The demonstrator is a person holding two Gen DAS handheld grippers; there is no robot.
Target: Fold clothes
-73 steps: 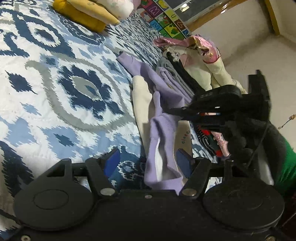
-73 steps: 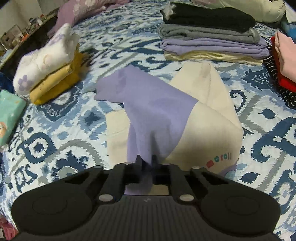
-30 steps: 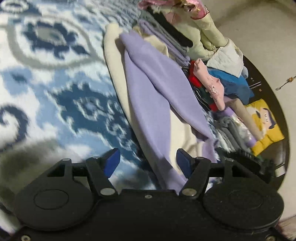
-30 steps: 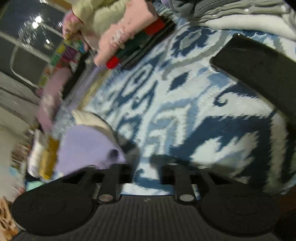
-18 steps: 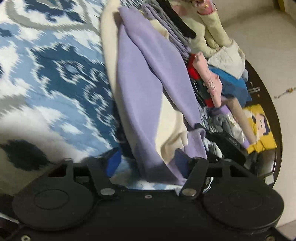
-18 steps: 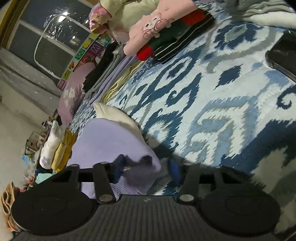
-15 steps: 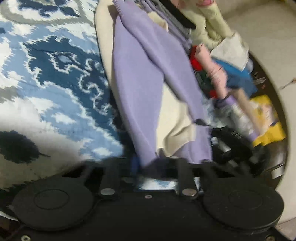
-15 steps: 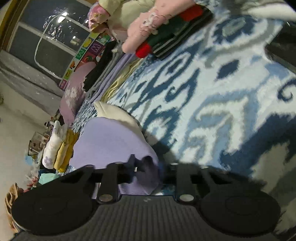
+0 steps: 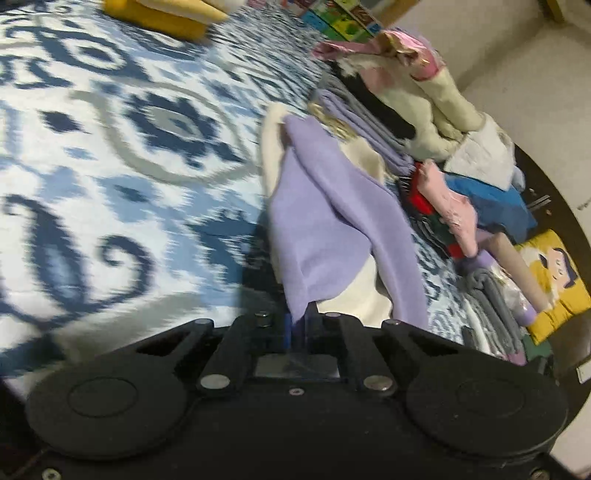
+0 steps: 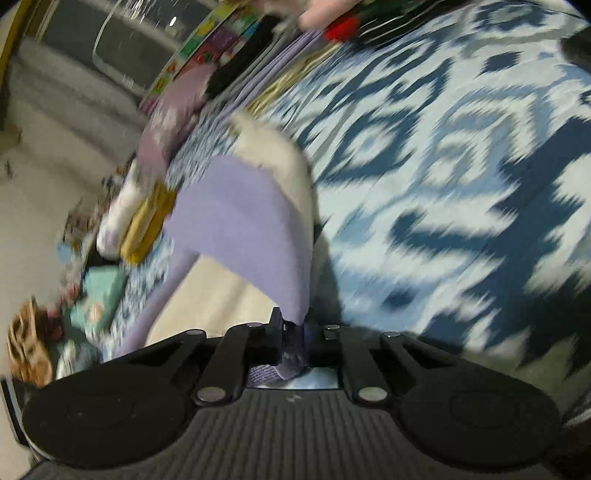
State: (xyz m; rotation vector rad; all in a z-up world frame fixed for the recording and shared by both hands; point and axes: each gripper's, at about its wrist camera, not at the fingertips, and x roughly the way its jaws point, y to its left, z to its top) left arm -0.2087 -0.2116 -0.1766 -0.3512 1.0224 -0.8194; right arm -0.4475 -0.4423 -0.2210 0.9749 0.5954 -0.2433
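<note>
Lilac-and-cream garment (image 9: 325,221), rumpled; both grippers' jaws have just clamped its lilac edge.

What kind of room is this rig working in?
Most likely a bedroom: the work surface is a bed under a blue patterned bedspread, with stacks of folded clothes along its edge and a colourful play mat on the floor beyond.

Blue-patterned bed (image 9: 110,155), seemingly beige floor (image 9: 517,74)
</note>
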